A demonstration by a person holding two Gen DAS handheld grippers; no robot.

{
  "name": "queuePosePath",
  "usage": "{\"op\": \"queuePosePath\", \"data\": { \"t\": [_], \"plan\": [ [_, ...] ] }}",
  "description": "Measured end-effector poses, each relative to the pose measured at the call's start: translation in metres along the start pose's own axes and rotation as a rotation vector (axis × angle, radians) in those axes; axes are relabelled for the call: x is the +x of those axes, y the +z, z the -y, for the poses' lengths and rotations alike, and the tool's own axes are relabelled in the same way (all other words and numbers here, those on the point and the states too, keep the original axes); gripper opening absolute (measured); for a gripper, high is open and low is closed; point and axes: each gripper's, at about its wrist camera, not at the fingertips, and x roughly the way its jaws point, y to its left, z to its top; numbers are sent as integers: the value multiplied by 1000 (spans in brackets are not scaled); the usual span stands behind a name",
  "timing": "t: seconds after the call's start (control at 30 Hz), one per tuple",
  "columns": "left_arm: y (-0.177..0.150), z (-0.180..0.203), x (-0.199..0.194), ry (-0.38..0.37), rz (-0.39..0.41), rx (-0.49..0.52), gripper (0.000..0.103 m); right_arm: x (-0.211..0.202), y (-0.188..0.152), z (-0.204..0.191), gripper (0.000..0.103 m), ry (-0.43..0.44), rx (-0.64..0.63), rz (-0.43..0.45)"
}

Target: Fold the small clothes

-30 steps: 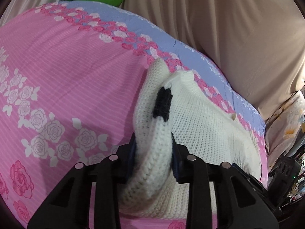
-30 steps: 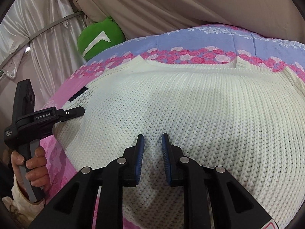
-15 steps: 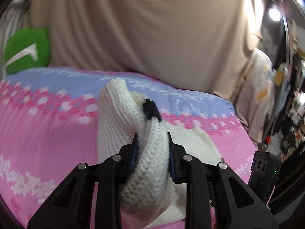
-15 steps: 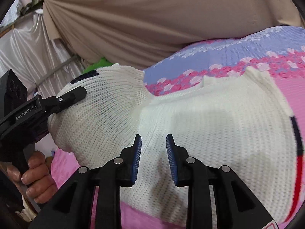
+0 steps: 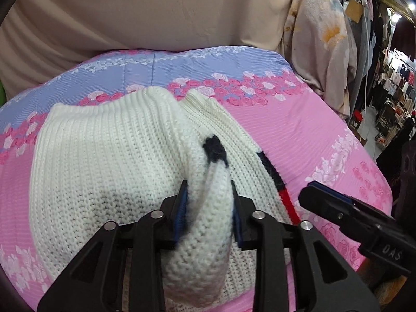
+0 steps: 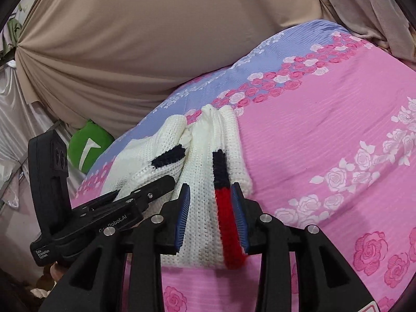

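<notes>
A white knit sweater (image 5: 109,171) with a navy and red stripe lies folded over itself on the pink floral bedspread (image 5: 312,130). My left gripper (image 5: 208,202) is shut on a bunched fold of the sweater near a navy patch. In the right wrist view the sweater (image 6: 202,161) lies under my right gripper (image 6: 212,208), whose jaws stand apart on either side of the red stripe, resting on the knit without pinching it. The left gripper's finger (image 6: 145,195) shows there at the left, and the right gripper's finger (image 5: 338,208) shows in the left wrist view.
A beige curtain (image 5: 156,13) hangs behind the bed. A green cushion (image 6: 88,145) sits at the bed's far left corner. Hanging floral fabric (image 5: 325,39) and shop racks (image 5: 390,91) stand to the right of the bed.
My left gripper has carried the held side of the sweater over to the right and laid it on the other half. My right gripper has opened wider and now straddles the red stripe.
</notes>
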Motion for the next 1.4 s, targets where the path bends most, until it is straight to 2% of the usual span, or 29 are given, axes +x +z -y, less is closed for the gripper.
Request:
{"op": "queuePosePath", "data": {
  "t": [0.07,0.13,0.17,0.2,0.27,0.33,0.4,0.53,0.63,0.67,0.7,0.73,0.8,0.87,0.9,0.97,1.03,1.07,1.1,1.13,1.2,1.23,1.33,1.4],
  "plan": [
    [-1,-5,-13,-25,10,-25,38,0,7,-5,37,22,-11,10],
    [-5,-8,-35,-43,41,-33,51,-3,19,-15,41,52,-43,27],
    [-8,-10,-45,-44,53,-38,64,-3,26,-21,48,69,-62,32],
    [-12,-13,-57,-46,66,-47,71,-1,31,-26,58,84,-74,28],
    [-21,-20,-75,-33,72,-52,77,8,40,-32,67,114,-89,-3],
    [-28,-27,-83,-6,59,-51,82,29,47,-37,68,134,-90,-66],
    [-38,-37,-87,27,32,-63,82,51,52,-39,69,137,-70,-137],
    [-58,-55,-81,58,-22,-104,84,97,54,-42,69,198,-10,-286],
    [-69,-66,-69,89,-68,-127,84,119,49,-50,69,200,-32,-338],
    [-71,-69,-64,103,-82,-130,84,123,48,-53,59,193,-52,-337],
    [-73,-73,-59,111,-100,-134,84,124,48,-56,27,188,-66,-339],
    [-75,-76,-55,111,-111,-143,84,121,51,-57,24,207,-62,-334],
    [-78,-83,-49,99,-129,-169,84,96,62,-56,21,304,-42,-250],
    [-80,-87,-47,89,-134,-181,85,69,71,-50,21,358,-35,-172],
    [-80,-87,-46,91,-134,-177,85,56,73,-40,21,340,-31,-125],
    [-81,-88,-43,106,-130,-165,83,59,74,-21,21,231,-17,-106],
    [-80,-85,-42,114,-121,-147,83,91,64,11,22,87,9,-224],
    [-79,-84,-42,104,-121,-144,83,96,60,23,22,118,46,-234],
    [-78,-84,-44,93,-118,-145,83,93,60,33,23,187,109,-227],
    [-77,-84,-46,87,-111,-144,83,87,62,34,25,201,131,-228],
    [-73,-84,-57,78,-80,-141,83,60,68,26,35,147,90,-139],
    [-71,-84,-65,77,-60,-140,83,47,69,22,35,127,64,-102],
    [-66,-80,-85,84,-16,-126,83,10,62,11,42,190,34,-62],
    [-62,-72,-93,70,-9,-103,84,-6,50,0,52,216,0,-68]
  ]
}}
